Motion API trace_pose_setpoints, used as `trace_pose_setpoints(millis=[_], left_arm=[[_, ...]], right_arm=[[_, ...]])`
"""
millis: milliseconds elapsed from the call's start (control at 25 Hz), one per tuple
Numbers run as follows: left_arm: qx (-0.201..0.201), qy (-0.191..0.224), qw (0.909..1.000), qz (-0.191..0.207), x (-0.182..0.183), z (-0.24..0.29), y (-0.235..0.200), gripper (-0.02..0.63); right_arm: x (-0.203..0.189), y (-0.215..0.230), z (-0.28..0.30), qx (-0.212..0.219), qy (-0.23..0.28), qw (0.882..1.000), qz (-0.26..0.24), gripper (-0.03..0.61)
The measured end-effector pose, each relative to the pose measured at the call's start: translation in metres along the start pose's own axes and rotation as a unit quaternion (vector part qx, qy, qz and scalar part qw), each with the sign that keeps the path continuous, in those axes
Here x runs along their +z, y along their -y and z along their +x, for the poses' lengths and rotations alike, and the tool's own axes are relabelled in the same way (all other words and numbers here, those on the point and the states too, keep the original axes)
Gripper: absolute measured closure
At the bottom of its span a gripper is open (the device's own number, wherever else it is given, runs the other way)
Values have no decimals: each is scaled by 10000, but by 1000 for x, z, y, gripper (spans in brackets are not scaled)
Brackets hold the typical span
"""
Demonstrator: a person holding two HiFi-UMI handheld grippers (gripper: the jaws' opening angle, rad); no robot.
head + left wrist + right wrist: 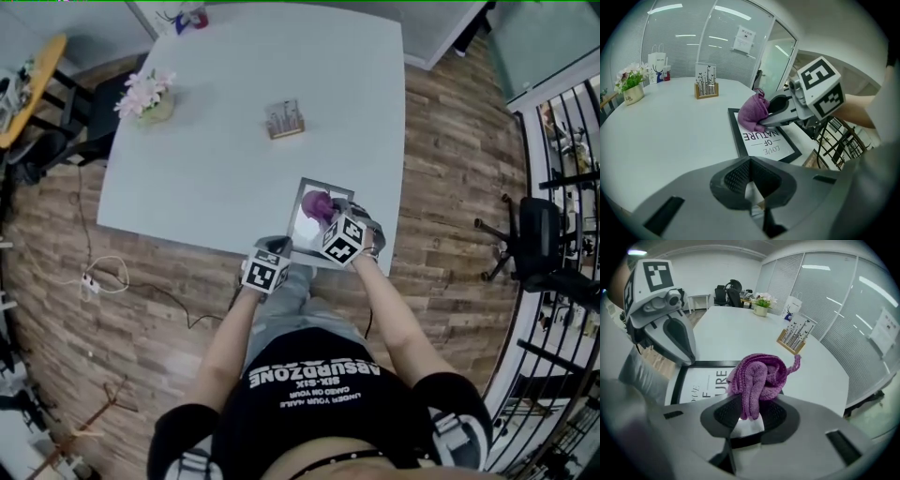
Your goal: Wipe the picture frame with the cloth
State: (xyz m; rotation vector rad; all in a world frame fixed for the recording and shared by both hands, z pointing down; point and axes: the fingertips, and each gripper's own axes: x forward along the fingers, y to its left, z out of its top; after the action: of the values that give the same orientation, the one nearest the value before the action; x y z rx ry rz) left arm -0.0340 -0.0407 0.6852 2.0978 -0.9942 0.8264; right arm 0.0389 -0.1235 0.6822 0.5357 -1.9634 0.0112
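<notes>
Picture frame (302, 226) lies flat at table (216, 141) near edge, toward right corner, printed side up.

Right gripper (749, 409): jaws pinched on bunched purple cloth (757, 375), held over frame's far part. Left gripper (750, 164): jaws together, nothing between, just beside frame's left border.

- Cloth likely soft, light; wad may shift, keep deep pinch.
- Frame likely stiff, light, glazed face fragile; may slide on smooth tabletop, so steady it at border.
- Cloth-to-glass contact unclear. Frame's near end hidden under grippers in head view.

Your right gripper (328, 217) holds the purple cloth (316, 202) on the picture frame (323, 183) at the surface's (225, 150) near edge, left gripper (274, 251) just beside.
</notes>
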Motion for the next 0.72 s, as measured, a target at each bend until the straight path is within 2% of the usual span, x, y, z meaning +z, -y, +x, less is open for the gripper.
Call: trace_pose_setpoints(millis=[320,560,720], left_arm=[[-80,-28,10000,20,0,-3,-1,598],[55,-98,9999,129,0,-2,-1,598],[10,-47,10000,19,1,-1,-3,598]], right_arm=[[6,32,10,-551,98,9984,90,465],[6,35,9,-587,142,9982,56,465],[4,38,10,-607,113,9980,106,465]])
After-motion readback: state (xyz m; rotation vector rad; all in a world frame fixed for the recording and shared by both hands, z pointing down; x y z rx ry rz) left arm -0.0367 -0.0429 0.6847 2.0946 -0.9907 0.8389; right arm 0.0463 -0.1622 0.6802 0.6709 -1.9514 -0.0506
